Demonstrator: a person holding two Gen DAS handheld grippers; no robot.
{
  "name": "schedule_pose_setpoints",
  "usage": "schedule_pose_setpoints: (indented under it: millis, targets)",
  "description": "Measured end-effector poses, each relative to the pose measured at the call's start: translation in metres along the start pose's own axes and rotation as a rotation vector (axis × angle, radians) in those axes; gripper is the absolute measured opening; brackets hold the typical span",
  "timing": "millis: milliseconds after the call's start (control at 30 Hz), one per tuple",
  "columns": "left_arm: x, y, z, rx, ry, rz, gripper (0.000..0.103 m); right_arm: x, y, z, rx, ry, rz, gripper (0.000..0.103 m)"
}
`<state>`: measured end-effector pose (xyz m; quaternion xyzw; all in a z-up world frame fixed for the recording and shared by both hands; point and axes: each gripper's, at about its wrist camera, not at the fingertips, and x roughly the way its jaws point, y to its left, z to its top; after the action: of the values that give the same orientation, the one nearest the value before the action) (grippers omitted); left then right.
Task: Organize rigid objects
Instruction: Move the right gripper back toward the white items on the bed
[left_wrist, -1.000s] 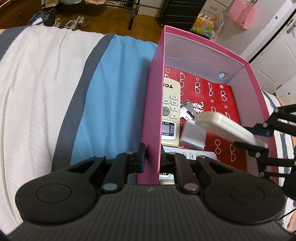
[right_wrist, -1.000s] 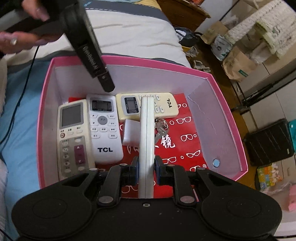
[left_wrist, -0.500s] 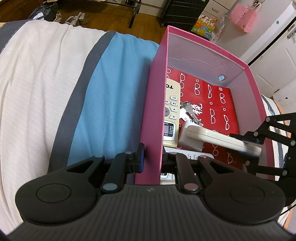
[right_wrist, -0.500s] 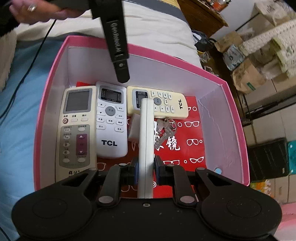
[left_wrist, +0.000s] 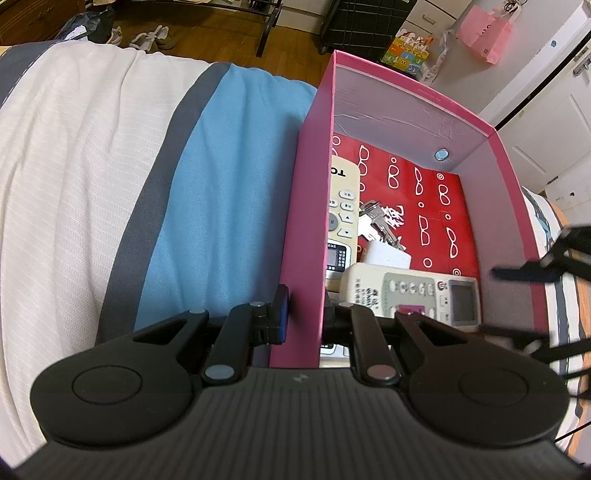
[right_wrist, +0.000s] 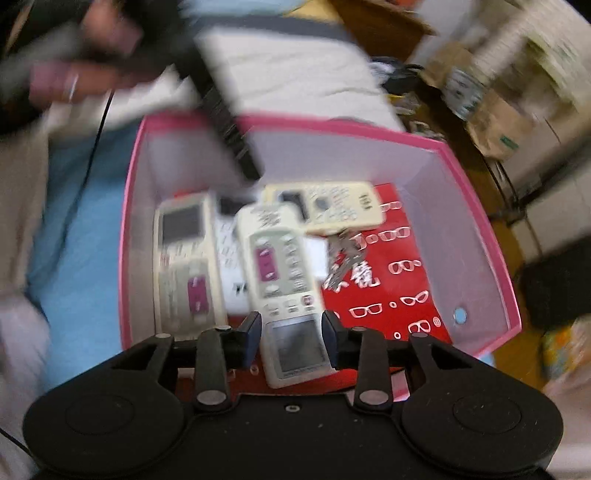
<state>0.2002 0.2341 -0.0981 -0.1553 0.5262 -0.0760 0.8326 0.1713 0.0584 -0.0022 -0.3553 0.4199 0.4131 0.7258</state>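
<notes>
A pink box (left_wrist: 306, 206) with a red floor sits on the bed. My left gripper (left_wrist: 304, 319) is shut on its left wall. A cream remote (left_wrist: 413, 295) with a magenta button lies face up in the box, across other remotes; it also shows in the right wrist view (right_wrist: 284, 280). My right gripper (right_wrist: 291, 338) is open, its jaws either side of that remote's screen end, apart from it. It shows blurred at the right edge of the left wrist view (left_wrist: 535, 273). Keys (left_wrist: 376, 218) and a white block (left_wrist: 386, 254) lie beside it.
Other remotes (right_wrist: 184, 254) lie in the box, one cream TCL remote (left_wrist: 341, 206) along the left wall. A striped white, grey and blue bedspread (left_wrist: 110, 177) stretches left. Floor clutter, a pink bag (left_wrist: 487, 33) and black racks lie beyond the bed.
My right gripper has opened and let go of the cream remote, which now lies flat, face up in the box. The right gripper is drawing back, blurred. The left gripper still holds the wall.
</notes>
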Motion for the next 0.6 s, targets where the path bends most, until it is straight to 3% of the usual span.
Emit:
schedule_pose_setpoints:
  millis: [233,467,600]
  targets:
    - [0.002,-0.001,0.001,-0.001,0.004,0.005,0.013,-0.055,-0.062,-0.032,0.445,-0.177,-0.049,0.045]
    - [0.002,-0.001,0.002,-0.011,0.003,0.009,0.013,-0.052,-0.090,-0.095,0.759,-0.141,-0.067,0.046]
    - [0.001,-0.001,0.001,-0.015,-0.001,0.014,0.013,-0.031,-0.093,-0.127,0.915,-0.124,-0.005,0.046]
